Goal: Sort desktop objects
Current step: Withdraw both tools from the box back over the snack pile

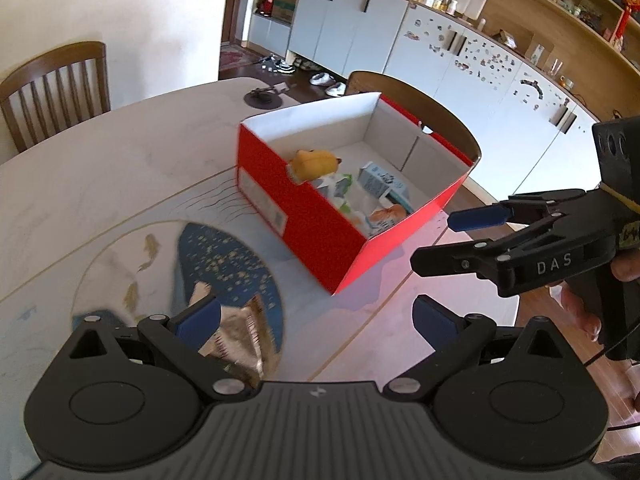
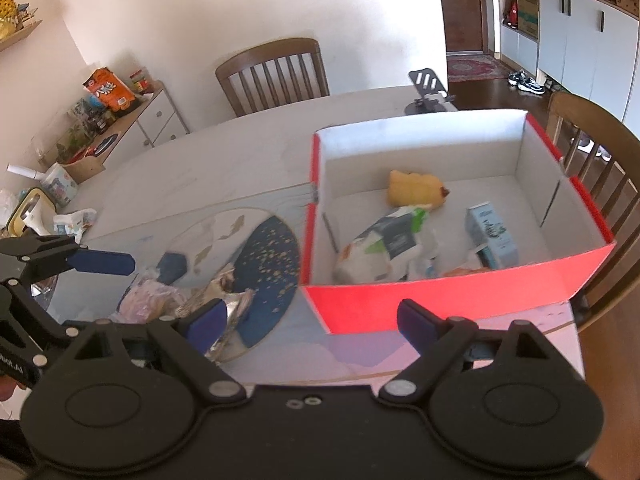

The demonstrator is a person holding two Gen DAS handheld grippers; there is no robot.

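Only rightward: crumpled pink wrapper [image 2: 146,300].

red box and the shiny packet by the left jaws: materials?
Red box: looks like cardboard, matte red outside, plain white inside, with folded flaps and thin straight walls. Shiny packet: probably metallised foil or plastic film, going by the crinkled silver surface with mirror-like glints; blur leaves the exact type open.

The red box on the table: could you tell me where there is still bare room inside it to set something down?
Inside the red box, the floor is bare along the far wall, behind the yellow plush toy, and along the right wall beside the blue carton. The near half is crowded with packets.
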